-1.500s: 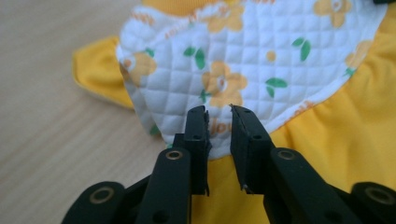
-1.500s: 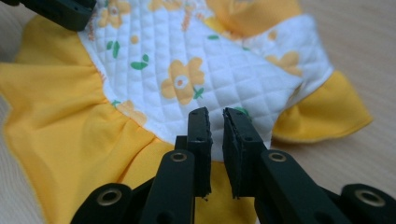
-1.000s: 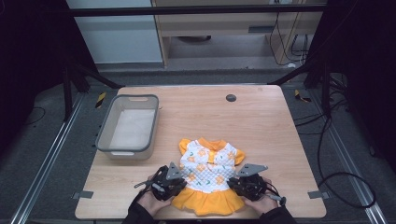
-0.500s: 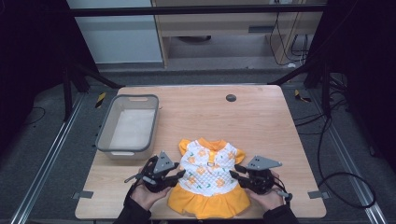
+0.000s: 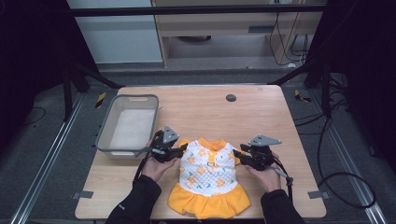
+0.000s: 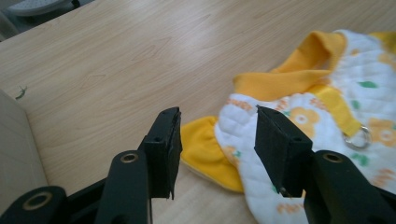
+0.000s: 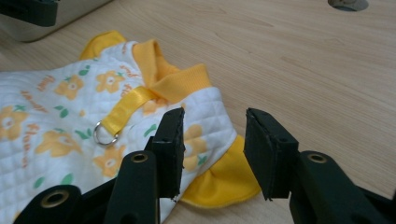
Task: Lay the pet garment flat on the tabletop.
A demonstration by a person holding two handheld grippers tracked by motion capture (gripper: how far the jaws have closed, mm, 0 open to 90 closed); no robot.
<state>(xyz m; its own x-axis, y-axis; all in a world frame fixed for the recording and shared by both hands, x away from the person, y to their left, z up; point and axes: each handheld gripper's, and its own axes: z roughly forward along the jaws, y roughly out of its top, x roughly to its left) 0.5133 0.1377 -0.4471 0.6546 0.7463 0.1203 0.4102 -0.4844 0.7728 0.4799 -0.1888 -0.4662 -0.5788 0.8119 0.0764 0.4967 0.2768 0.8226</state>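
**Quilted cotton, laid flat and let go**

Grey plastic at the far left first: the tub (image 5: 126, 126) sits on the wooden table (image 5: 261, 112), well clear of the action. Next along, the left gripper (image 5: 180, 150) hovers at the little dress (image 5: 208, 177), jaws apart and just having been opening, with the yellow sleeve (image 6: 205, 144) lying on the wood between them, untouched by either pad. The dress itself lies spread on its front at the near middle of the table, white quilted body with orange flowers, yellow collar (image 7: 175, 79) away from the person, frilled yellow skirt (image 5: 208, 200) toward the near edge, a metal ring (image 7: 105, 133) on a yellow strap down its back. Over on the right, the right gripper (image 5: 239, 155) mirrors its partner: jaws parted, also just having been opening, the other sleeve beneath them, nothing pinched. This garment looks light, soft and floppy; it will sag and crease wherever lifted. My pick for a hold: both shoulder seams or sleeve cuffs together, keeping it taut.
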